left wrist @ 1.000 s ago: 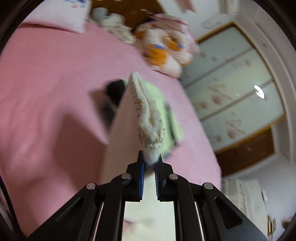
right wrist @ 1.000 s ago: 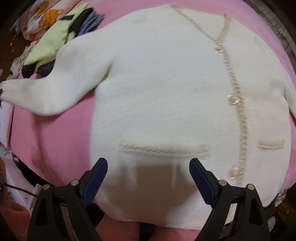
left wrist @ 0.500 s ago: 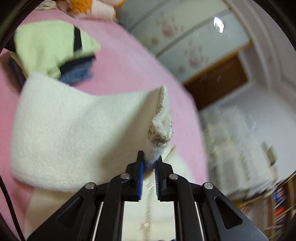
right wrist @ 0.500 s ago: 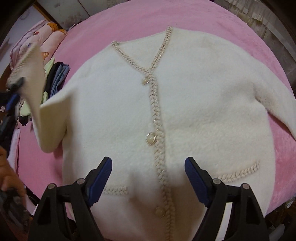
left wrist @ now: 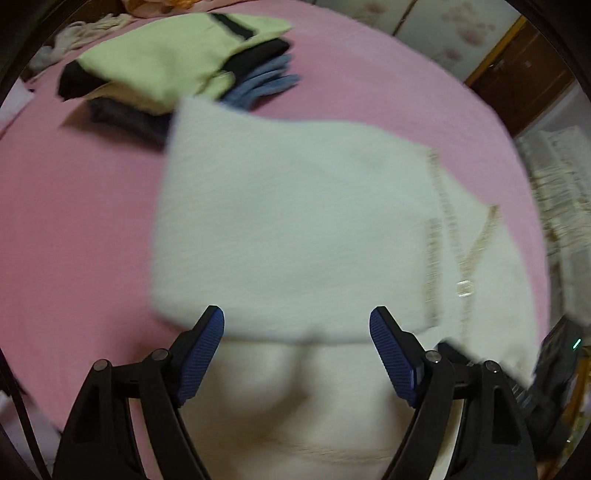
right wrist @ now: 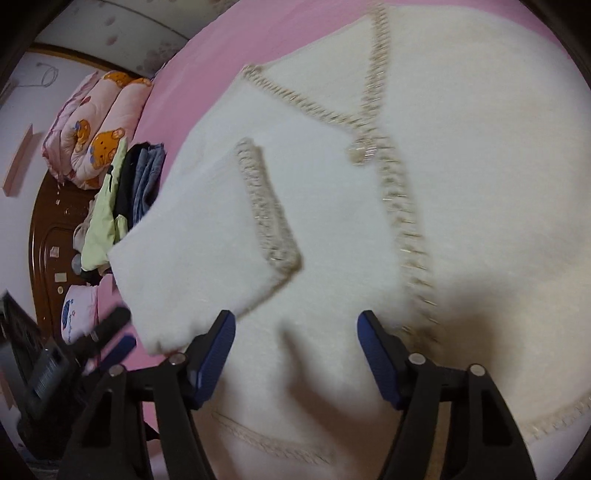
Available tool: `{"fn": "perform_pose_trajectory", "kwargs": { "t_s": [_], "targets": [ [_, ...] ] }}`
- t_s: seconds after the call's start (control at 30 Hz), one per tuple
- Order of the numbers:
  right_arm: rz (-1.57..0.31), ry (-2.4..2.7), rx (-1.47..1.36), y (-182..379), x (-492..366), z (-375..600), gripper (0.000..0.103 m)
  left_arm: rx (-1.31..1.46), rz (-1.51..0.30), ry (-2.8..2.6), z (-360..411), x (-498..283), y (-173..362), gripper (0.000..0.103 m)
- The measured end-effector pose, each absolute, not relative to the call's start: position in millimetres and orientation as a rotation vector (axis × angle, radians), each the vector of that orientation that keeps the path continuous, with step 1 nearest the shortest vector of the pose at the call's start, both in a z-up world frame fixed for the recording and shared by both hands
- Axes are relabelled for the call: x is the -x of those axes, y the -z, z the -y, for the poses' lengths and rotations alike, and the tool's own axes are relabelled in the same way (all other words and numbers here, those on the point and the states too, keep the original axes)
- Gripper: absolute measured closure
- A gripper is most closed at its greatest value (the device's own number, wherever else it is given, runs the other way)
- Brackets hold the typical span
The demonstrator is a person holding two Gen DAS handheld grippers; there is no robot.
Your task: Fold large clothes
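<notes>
A large cream knitted cardigan [right wrist: 461, 177] with beige braided trim and buttons lies front up on the pink bed [left wrist: 74, 229]. Its left sleeve [left wrist: 295, 221] is folded across the chest, the braided cuff [right wrist: 266, 206] near the button line. The sleeve also shows in the right wrist view [right wrist: 207, 258]. My left gripper [left wrist: 297, 347] is open and empty just above the sleeve. My right gripper [right wrist: 295, 354] is open and empty above the cardigan's lower front. The left gripper shows in the right wrist view [right wrist: 110, 343] at the bed's left edge.
A pile of folded clothes [left wrist: 177, 62], pale green on top with black and blue below, lies on the bed beyond the cardigan; it shows in the right wrist view [right wrist: 122, 199]. A bear-print quilt [right wrist: 99, 122] and wooden headboard [right wrist: 51, 221] are further off. A wardrobe [left wrist: 443, 33] stands beyond.
My left gripper carried the sleeve cuff over the cardigan's chest, then opened and let it go. The sleeve now lies folded across the front. The right gripper stayed open and moved closer.
</notes>
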State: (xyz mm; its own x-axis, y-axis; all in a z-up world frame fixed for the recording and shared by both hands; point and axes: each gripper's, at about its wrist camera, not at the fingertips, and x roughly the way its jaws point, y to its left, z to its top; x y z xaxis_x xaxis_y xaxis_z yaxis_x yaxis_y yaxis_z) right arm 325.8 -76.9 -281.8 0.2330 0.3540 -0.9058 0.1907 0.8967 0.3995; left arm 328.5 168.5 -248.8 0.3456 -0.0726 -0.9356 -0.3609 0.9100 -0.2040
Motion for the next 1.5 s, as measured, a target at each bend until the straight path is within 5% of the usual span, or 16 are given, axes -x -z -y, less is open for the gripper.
{"fn": "perform_pose_trajectory", "kwargs": {
  "t_s": [0.17,0.3,0.43,1.07,1.27,1.5],
  "targets": [
    [-1.349,-0.096,-0.343,301.3,-358.2,41.2,0.044,0.402,-1.311,-0.307,-206.3,-308.8,284.7,0.023],
    [-1.319,-0.037,-0.353,307.8,-379.1,38.2,0.081,0.408,-1.312,-0.297,-206.5,-314.4,309.7,0.023],
    [-1.318,-0.052,-0.392,303.7,-388.1,41.8,0.087,0.38,-1.199,-0.264,-193.2,-329.1,318.6,0.023],
    [-0.879,0.121,-0.322,147.2,-407.0,153.0,0.089,0.293,-1.058,-0.259,-177.2,-385.1,298.0,0.025],
    [-0.971,0.24,-0.294,180.0,-384.4,184.8,0.089,0.212,-1.125,-0.199,-151.1,-391.2,300.0,0.051],
    [-1.101,0.375,-0.313,233.3,-366.1,195.8,0.089,0.34,-1.179,-0.181,-168.4,-373.1,303.2,0.054]
  ]
}}
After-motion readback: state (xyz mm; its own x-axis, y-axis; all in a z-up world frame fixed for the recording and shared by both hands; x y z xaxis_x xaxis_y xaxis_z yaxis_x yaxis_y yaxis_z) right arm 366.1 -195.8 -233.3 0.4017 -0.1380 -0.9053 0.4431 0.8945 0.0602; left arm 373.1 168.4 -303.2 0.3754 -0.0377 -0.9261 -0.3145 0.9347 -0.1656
